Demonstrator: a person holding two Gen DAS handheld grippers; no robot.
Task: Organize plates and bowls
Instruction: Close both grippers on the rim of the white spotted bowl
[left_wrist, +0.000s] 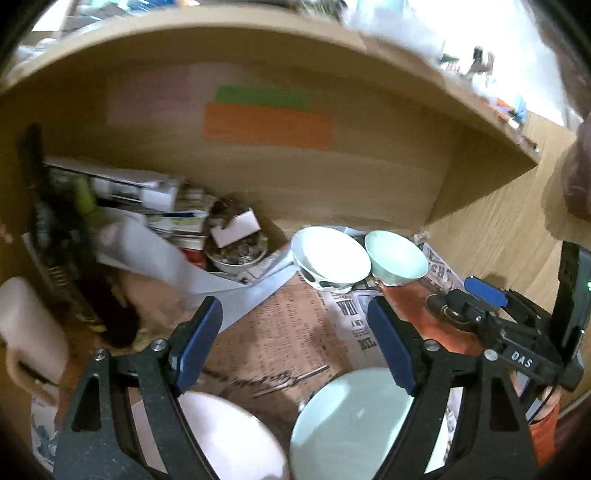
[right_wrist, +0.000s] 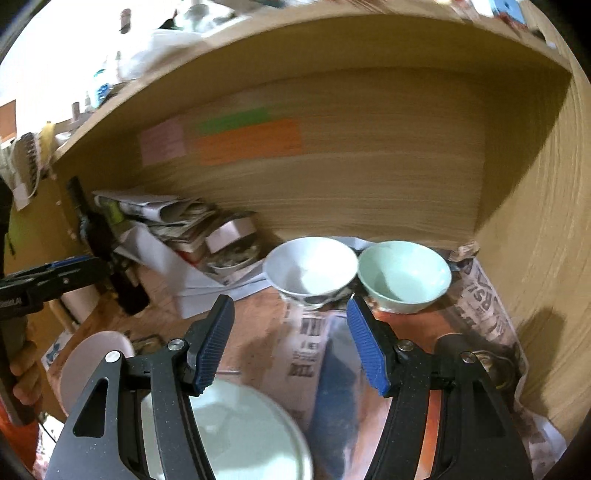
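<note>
1. The wooden shelf recess (right_wrist: 369, 177) lined with newspaper (right_wrist: 310, 343) holds everything. Against its back, the white ceramic bowl with dark pattern (right_wrist: 310, 273) and the pale green ceramic bowl (right_wrist: 404, 275) stand upright with rims just touching, white to the left.
2. Nearer the cameras lie a pale green round plate (right_wrist: 236, 432) and a pinkish-white round plate (right_wrist: 96, 365), side by side and below the fingers, well apart from the bowls.
3. The right gripper (right_wrist: 291, 336) has its blue-padded jaws spread with nothing between them; the bowls lie straight ahead, the white one on its centre line, so I judge this hand better lined up for them.
4. The left gripper (left_wrist: 295, 343) is also spread wide and empty; the green plate (left_wrist: 351, 424) sits under its right finger and the pinkish plate (left_wrist: 229, 435) under its left.
5. The left view shows the coin-filled small dish (left_wrist: 236, 254) clearly; the right view shows it only blurred, but shows the person's hand (right_wrist: 26, 376) carrying the left gripper.
</note>
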